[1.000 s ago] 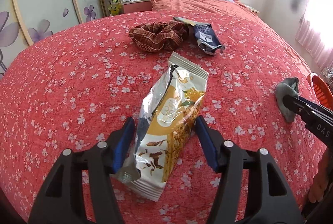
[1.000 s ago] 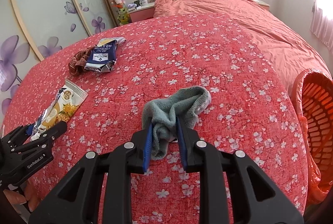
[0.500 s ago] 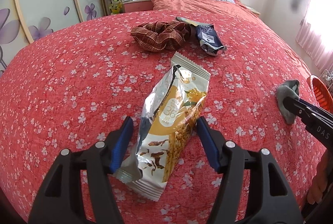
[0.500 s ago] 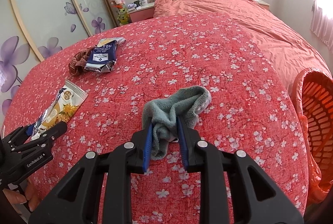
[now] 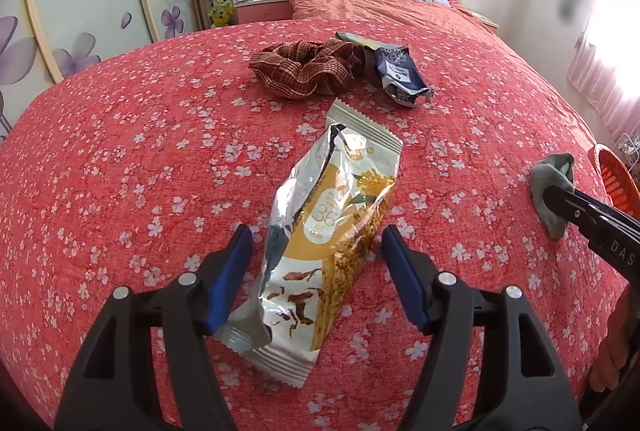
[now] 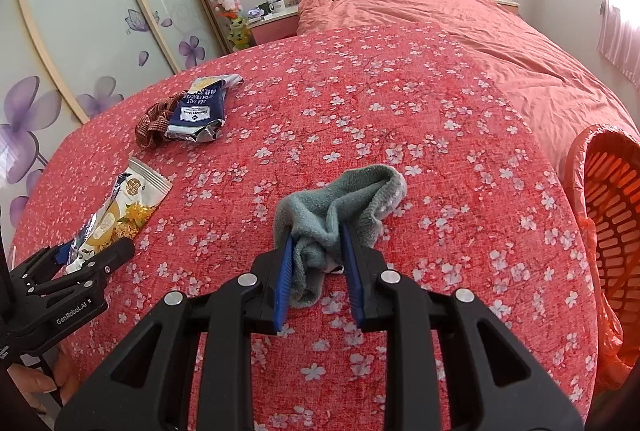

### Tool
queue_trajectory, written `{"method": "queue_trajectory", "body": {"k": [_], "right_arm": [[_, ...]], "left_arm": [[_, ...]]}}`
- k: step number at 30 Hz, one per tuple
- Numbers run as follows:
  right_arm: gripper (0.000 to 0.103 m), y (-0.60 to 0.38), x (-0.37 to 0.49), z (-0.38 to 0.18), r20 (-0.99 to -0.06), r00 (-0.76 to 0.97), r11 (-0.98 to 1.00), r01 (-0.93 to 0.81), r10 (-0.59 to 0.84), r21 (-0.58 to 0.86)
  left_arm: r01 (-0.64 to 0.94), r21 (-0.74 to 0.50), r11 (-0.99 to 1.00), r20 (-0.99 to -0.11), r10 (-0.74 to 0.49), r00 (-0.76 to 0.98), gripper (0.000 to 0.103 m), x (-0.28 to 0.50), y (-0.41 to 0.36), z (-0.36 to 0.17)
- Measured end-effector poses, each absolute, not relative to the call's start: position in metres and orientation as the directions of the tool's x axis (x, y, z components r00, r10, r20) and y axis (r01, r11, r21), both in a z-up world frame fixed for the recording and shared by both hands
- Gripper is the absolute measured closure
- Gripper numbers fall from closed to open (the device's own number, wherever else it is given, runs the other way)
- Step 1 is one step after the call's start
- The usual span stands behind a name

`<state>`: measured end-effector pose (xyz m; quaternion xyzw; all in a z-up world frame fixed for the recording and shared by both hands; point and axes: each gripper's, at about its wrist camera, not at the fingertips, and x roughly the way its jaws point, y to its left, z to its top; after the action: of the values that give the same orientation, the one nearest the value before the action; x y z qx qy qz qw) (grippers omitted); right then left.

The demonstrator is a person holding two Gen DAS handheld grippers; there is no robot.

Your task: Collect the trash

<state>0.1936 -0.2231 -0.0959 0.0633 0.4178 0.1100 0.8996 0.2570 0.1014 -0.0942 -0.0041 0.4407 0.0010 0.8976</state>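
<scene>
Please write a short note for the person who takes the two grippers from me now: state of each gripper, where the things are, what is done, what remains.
Left gripper: jaws opening around the yellow snack wrapper lying on the bedspread; not gripped.
Right gripper: shut on the grey sock, still resting on the bedspread.
Blue cracker wrapper lies beside the plaid cloth, farther up the bed.
Orange basket stands at the right edge.
Done: nothing visibly collected. Left: both wrappers.

Open bedspread (image 6: 420, 119) lies between the grey sock (image 6: 340, 207) and the orange basket (image 6: 612, 223); the plaid cloth (image 5: 308, 71) and blue packet (image 5: 400, 75) crowd the far side.
</scene>
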Motion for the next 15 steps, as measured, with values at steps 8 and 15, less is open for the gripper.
{"method": "queue_trajectory", "body": {"k": [8, 15], "right_arm": [[0.086, -0.220, 0.191, -0.090, -0.739, 0.631, 0.972, -0.157, 0.235, 0.176], [0.086, -0.233, 0.173, -0.075, -0.708, 0.667, 0.972, -0.153, 0.233, 0.177]], "left_arm": [[0.046, 0.022, 0.999, -0.786, -0.012, 0.618, 0.058, 0.251, 0.097, -0.093], [0.075, 0.018, 0.997, -0.782, -0.032, 0.622, 0.063, 0.245, 0.093, -0.088]]}}
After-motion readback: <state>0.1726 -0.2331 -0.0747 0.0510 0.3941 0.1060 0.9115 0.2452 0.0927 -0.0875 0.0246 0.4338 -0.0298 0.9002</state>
